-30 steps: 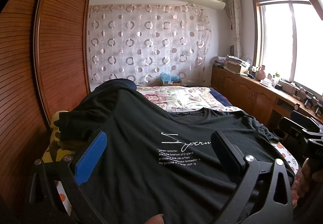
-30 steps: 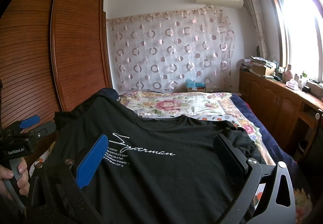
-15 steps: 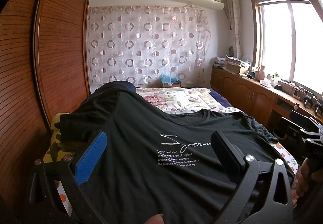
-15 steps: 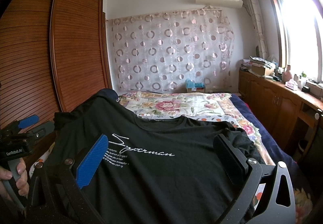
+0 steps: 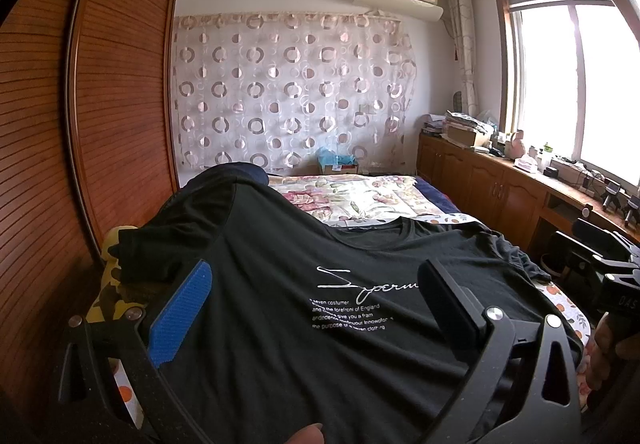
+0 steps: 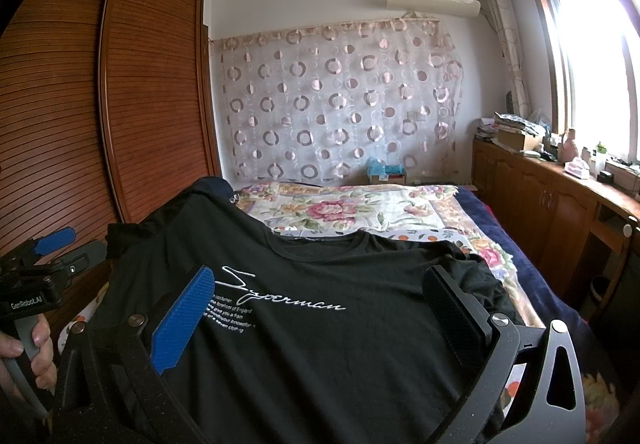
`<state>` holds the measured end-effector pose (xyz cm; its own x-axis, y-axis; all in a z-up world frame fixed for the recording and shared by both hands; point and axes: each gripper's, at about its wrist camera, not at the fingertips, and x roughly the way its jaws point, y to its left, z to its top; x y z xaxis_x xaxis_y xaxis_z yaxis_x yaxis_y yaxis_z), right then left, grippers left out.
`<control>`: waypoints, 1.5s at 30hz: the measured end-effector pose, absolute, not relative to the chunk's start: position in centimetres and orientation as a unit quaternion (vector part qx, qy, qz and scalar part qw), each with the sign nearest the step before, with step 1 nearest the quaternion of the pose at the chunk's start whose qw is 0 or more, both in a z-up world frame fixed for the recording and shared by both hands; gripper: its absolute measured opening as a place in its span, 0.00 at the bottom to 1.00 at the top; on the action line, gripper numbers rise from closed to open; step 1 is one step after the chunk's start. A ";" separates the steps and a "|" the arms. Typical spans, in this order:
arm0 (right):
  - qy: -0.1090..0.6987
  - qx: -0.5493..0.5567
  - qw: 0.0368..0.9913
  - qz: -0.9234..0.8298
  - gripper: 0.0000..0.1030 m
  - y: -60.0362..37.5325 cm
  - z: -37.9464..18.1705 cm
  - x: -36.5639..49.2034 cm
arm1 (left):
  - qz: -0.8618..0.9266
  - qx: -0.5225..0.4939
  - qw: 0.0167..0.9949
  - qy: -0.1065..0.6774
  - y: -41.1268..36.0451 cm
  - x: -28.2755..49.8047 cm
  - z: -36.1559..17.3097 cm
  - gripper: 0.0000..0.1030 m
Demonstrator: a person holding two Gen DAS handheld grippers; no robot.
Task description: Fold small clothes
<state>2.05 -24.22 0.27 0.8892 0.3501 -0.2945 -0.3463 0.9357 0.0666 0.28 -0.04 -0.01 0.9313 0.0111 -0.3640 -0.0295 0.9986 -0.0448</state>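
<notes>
A black shirt (image 5: 280,304) lies spread face up across the foot of a bed (image 5: 360,200) with a floral cover, filling the lower half of both views, its neckline toward the centre of each frame. The left gripper (image 5: 312,296) and the right gripper (image 6: 316,296) both hover over the cloth with fingers spread wide, grasping nothing. The left view cuts the white script on the chest short behind its right finger; the right view shows the full word, "Superman". At the lower left edge of the right view appears the left gripper's handle, held in a hand (image 6: 28,360). The right gripper's body shows at the right edge of the left view. A wardrobe (image 6: 120,104) fills the left of both frames, a patterned curtain (image 5: 288,96) the centre.
</notes>
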 end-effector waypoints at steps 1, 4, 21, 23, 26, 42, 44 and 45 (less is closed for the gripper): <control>0.153 0.006 0.972 0.179 1.00 -24.2 0.3 2.0 | 0.010 -0.025 0.982 0.185 -0.1 0.3 0.0 1.00; 0.152 0.006 0.972 0.179 1.00 -24.2 0.3 2.0 | 0.010 -0.024 0.983 0.184 -0.1 0.3 0.0 1.00; 0.152 0.007 0.972 0.180 1.00 -24.2 0.3 2.0 | 0.011 -0.023 0.983 0.183 -0.2 0.2 0.0 1.00; 0.152 0.007 0.972 0.180 1.00 -24.2 0.3 2.0 | 0.011 -0.023 0.983 0.183 -0.2 0.2 0.0 1.00; 0.152 0.007 0.972 0.179 1.00 -24.2 0.3 2.0 | 0.011 -0.023 0.983 0.183 -0.2 0.2 0.0 1.00; 0.163 0.007 0.968 0.190 1.00 -23.9 -0.2 2.8 | 0.017 -0.024 0.981 0.190 0.0 0.3 -0.4 1.00; 0.168 0.006 0.967 0.193 1.00 -23.7 -0.3 3.5 | 0.020 -0.026 0.981 0.192 0.2 0.3 -0.3 1.00; 0.169 0.005 0.966 0.195 1.00 -23.6 -0.4 3.7 | 0.021 -0.027 0.981 0.193 0.4 0.4 -0.4 1.00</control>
<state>3.67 -23.61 -0.37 0.8672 0.3779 -0.3242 -0.3743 0.9242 0.0759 0.43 0.43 -0.36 0.9243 0.0312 -0.3804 -0.0522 0.9976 -0.0449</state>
